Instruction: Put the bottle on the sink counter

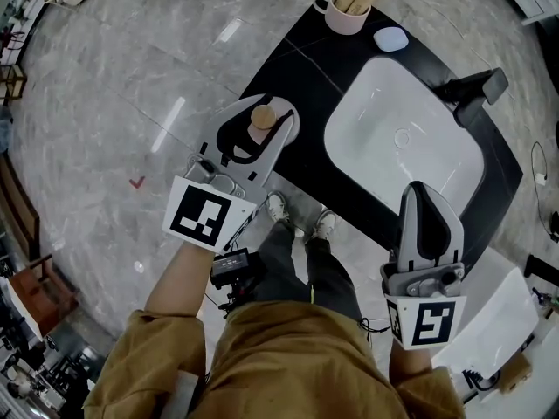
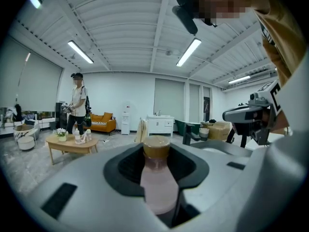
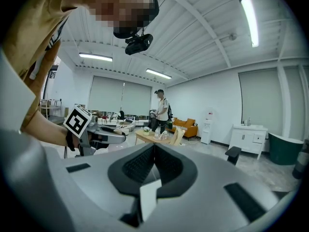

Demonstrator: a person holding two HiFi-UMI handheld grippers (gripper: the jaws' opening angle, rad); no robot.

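Left gripper [image 1: 260, 129] clamped on pink bottle [image 2: 157, 180], frame centre, seemingly above counter [image 1: 288, 68] left edge: release there risks topple to floor. Right gripper [image 1: 425, 201] closed, empty, lower right.

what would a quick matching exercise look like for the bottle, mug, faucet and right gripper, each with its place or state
Things:
1. bottle
2. mug
3. faucet
4. right gripper

Place or state:
a. jaws together, nothing held
b. black, beside the white basin
c. gripped in the jaws of the left gripper
d. standing on the far corner of the counter

Pairs: 1-c, 2-d, 3-b, 4-a
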